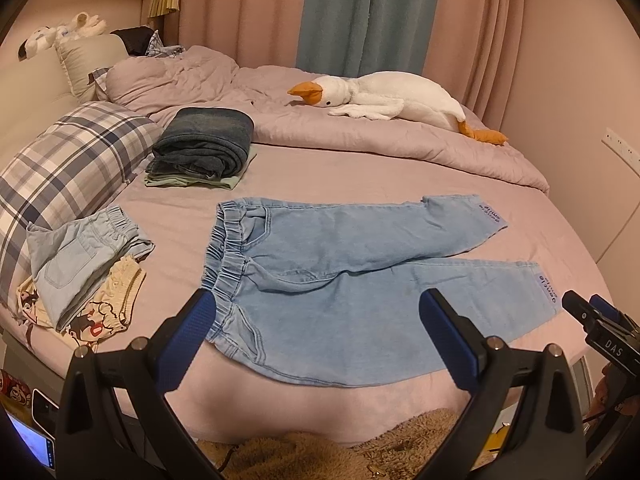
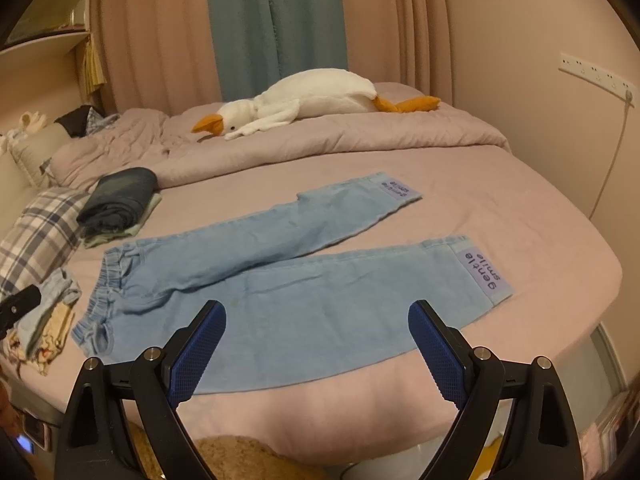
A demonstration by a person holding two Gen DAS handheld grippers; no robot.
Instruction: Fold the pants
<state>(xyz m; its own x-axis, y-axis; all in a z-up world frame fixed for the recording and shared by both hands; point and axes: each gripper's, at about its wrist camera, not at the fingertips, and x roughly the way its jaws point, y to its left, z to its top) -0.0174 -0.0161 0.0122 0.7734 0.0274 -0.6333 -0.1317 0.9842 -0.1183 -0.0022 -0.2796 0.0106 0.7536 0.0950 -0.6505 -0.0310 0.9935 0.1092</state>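
Observation:
Light blue denim pants [image 1: 340, 280] lie spread flat on the pink bed [image 1: 320, 172], elastic waistband to the left, both legs reaching right, cuffs with purple labels. They also show in the right wrist view [image 2: 288, 288]. My left gripper [image 1: 318, 312] is open and empty, hovering over the near waist and thigh area. My right gripper [image 2: 318, 320] is open and empty above the near leg. The right gripper's tip shows at the left wrist view's right edge [image 1: 600, 320].
A stack of folded dark jeans [image 1: 204, 140] sits at the back left by a plaid pillow [image 1: 60, 168]. Folded light clothes [image 1: 80, 264] lie at the left. A white goose plush [image 1: 380, 96] rests on the quilt. A fluffy tan rug [image 1: 320, 452] lies below the bed edge.

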